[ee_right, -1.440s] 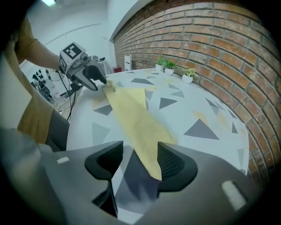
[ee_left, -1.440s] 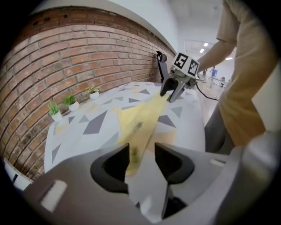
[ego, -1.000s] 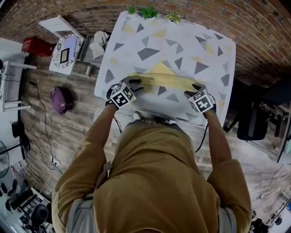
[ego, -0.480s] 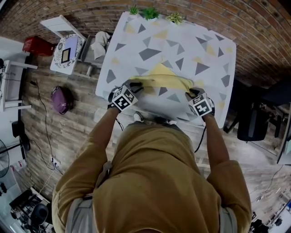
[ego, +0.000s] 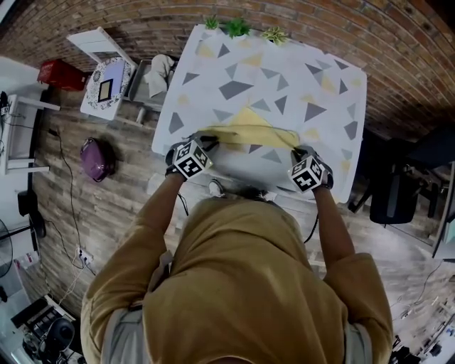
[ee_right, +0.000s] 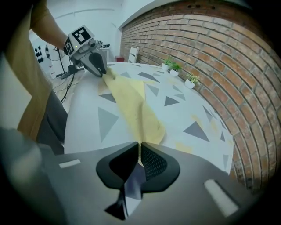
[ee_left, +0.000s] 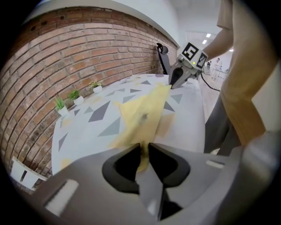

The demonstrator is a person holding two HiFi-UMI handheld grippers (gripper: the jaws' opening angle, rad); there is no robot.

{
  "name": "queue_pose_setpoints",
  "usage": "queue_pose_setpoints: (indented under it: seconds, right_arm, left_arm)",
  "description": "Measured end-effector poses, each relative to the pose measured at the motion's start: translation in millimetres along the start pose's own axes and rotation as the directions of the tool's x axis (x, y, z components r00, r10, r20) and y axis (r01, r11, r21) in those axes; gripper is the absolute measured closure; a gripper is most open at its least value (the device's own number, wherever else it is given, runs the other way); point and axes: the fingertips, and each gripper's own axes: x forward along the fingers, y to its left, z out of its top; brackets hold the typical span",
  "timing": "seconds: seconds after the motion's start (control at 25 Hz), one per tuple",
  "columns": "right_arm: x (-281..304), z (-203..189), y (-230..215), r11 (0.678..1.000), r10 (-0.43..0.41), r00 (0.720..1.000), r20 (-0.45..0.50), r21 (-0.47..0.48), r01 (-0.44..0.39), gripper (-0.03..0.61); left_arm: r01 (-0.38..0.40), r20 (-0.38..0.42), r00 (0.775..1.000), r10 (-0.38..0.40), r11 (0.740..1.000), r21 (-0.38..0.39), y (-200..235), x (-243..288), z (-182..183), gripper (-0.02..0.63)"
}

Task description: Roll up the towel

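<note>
The towel (ego: 250, 134) stretches along the table's (ego: 270, 75) near edge, one corner pointing toward the table's middle. The left gripper (ee_left: 145, 151) has just been closing and now pinches the towel's left end. The right gripper (ee_right: 139, 151), jaws also just closing, nips the right end tight.

Brick wall (ego: 106, 14) behind triangle-patterned table (ego: 284, 71), wooden plank floor (ego: 106, 206)

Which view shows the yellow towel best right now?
The head view: the whole towel lies stretched on the table between the left gripper and right gripper, whose jaws have just been closing on its ends. Each gripper view shows only a foreshortened strip from its own jaws to the other gripper.
</note>
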Motion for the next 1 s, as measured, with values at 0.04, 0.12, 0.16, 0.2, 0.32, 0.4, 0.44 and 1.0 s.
queue_pose_setpoints:
  seconds: [0.04,0.12,0.16,0.2,0.32,0.4,0.44,1.0]
  right_arm:
    - [0,-1,0,1.000,0.000,1.000,-0.005,-0.001,0.000,0.558]
    - [-2,-4,-1,1.000,0.003,1.000,-0.018,-0.003,-0.003,0.560]
    - [-3,-6,-1,1.000,0.004,1.000,-0.025,-0.004,-0.004,0.560]
    - [-5,-8,0,1.000,0.007,1.000,-0.031,-0.004,-0.007,0.560]
    - [-10,-14,6,1.000,0.020,0.999,-0.043,0.001,-0.020,0.560]
    - [-13,-16,13,1.000,0.031,0.998,-0.046,0.004,-0.031,0.560]
    - [-15,-17,16,0.999,0.037,0.998,-0.046,0.007,-0.036,0.560]
    - [-40,-10,17,0.999,0.026,1.000,-0.005,0.043,-0.025,0.560]
  left_arm:
    - [-0.004,-0.001,1.000,0.004,1.000,-0.001,1,0,-1,0.486]
    - [-0.008,-0.004,1.000,0.008,1.000,-0.001,2,-1,-1,0.486]
    - [-0.007,-0.006,1.000,0.007,1.000,0.001,2,-1,-2,0.486]
    - [-0.005,-0.009,1.000,0.005,1.000,0.006,2,-1,-2,0.486]
    - [0.009,-0.012,1.000,-0.009,1.000,0.023,2,-1,-2,0.486]
    - [0.017,-0.015,1.000,-0.017,0.999,0.031,2,-1,-1,0.486]
    - [0.020,-0.018,1.000,-0.019,0.999,0.038,2,-1,-1,0.486]
    - [0.084,-0.021,0.996,-0.082,0.987,0.139,-8,-15,5,0.529]
